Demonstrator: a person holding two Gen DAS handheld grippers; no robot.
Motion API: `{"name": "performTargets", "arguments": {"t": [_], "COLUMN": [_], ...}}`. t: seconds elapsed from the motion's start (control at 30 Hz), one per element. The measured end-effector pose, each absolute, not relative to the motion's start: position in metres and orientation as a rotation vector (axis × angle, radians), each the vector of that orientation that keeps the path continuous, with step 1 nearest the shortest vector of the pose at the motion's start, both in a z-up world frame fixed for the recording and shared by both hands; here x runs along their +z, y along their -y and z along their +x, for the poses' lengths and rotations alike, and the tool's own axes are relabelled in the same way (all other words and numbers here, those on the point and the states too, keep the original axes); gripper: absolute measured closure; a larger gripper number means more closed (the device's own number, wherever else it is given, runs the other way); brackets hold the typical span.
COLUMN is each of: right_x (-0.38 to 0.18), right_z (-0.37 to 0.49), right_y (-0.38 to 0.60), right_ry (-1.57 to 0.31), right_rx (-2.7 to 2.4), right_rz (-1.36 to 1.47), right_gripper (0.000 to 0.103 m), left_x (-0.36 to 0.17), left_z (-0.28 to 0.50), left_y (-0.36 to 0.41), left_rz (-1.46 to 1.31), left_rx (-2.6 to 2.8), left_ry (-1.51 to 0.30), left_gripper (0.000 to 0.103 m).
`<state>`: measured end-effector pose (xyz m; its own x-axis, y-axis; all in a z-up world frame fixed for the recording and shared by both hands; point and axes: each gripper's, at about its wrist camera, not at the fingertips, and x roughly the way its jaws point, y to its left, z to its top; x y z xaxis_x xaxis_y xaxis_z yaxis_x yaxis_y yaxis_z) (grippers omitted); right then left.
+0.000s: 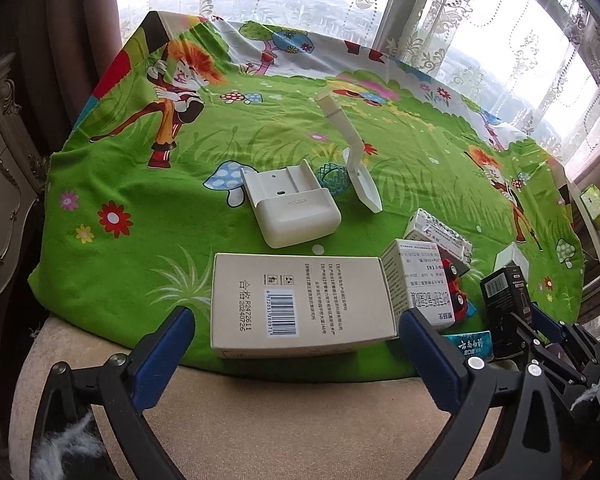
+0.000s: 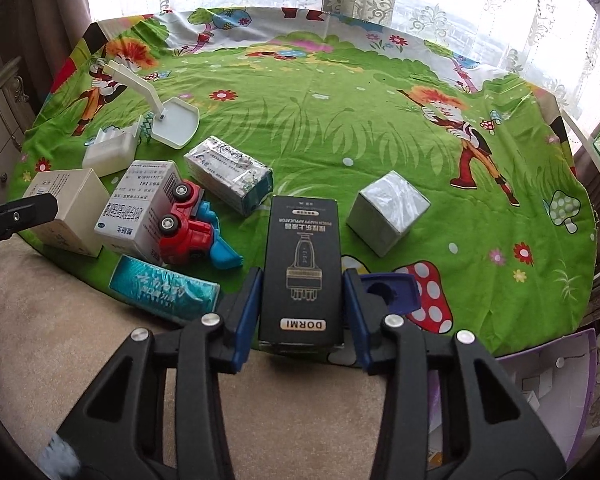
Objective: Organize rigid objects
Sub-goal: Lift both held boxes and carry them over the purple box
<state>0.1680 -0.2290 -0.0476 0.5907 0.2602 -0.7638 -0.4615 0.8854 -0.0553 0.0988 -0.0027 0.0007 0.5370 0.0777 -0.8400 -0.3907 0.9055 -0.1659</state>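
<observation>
Black carton [image 2: 303, 268] pinched by the right gripper [image 2: 302, 312] across its narrow width, blue pads [image 2: 249, 316] flat against both long sides – tall, slim, matte black, with a gold line drawing of an applicator on the face and "DORMI" in a pale strip at the near end, lettering upside down from this view. Set at the near edge of the green cartoon-print cloth [image 2: 340, 128], just right of a teal packet [image 2: 164, 288] and a red and blue toy truck [image 2: 192, 228]. Further left, a white medicine box [image 2: 136, 204] leaning against a cream box [image 2: 68, 208]; behind the truck, a foil-wrapped pack [image 2: 232, 172]. Right of the black carton and a little farther off, a silvery cube-like box [image 2: 388, 216], apart from it. Left gripper [image 1: 296, 344] spread wide – pads on either side of the cream box [image 1: 300, 304] at the near cloth edge, clear of its sides, barcode and printed text facing up. Farther back, a white holder [image 1: 296, 208] and a white folding stand [image 1: 356, 160] with a small teal object [image 1: 332, 178] between them.
</observation>
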Motion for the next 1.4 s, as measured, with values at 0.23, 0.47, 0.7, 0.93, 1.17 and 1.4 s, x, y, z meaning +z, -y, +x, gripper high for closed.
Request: {"name": "performTargets", "arguments": {"t": [0.23,0.47,0.7,0.93,1.17,1.4], "right_x": [-0.037,-0.032,-0.029,-0.026,-0.024,-0.026], "right_z": [0.156,0.145,0.133,0.127,0.125,0.126], "right_y": [0.233,0.238,0.247,0.255,0.258,0.257], "right_ry": [-0.759,-0.741,-0.738,-0.733,-0.732,-0.735], "right_rx": [0.393,0.397,0.397,0.395,0.393,0.393], "right_rz": [-0.262,-0.248,-0.217,-0.188,-0.174,-0.175], "right_gripper": [0.058,0.058,0.058,0.058,0.058,0.058], "left_x": [-0.006,-0.009,-0.009,-0.005,-0.005,-0.006], "left_z": [0.112,0.117,0.113,0.106,0.103,0.106], "left_y": [0.011,0.014,0.014,0.01,0.01,0.015], "left_rz": [-0.277,-0.277,-0.283,-0.314,-0.318,-0.288], "left_rx": [0.324,0.309,0.302,0.305,0.306,0.317], "left_ry": [-1.049,-1.054,-1.037,-1.006,-1.019,-1.067], "left_gripper": [0.0,0.0,0.002,0.002,0.002,0.0]}}
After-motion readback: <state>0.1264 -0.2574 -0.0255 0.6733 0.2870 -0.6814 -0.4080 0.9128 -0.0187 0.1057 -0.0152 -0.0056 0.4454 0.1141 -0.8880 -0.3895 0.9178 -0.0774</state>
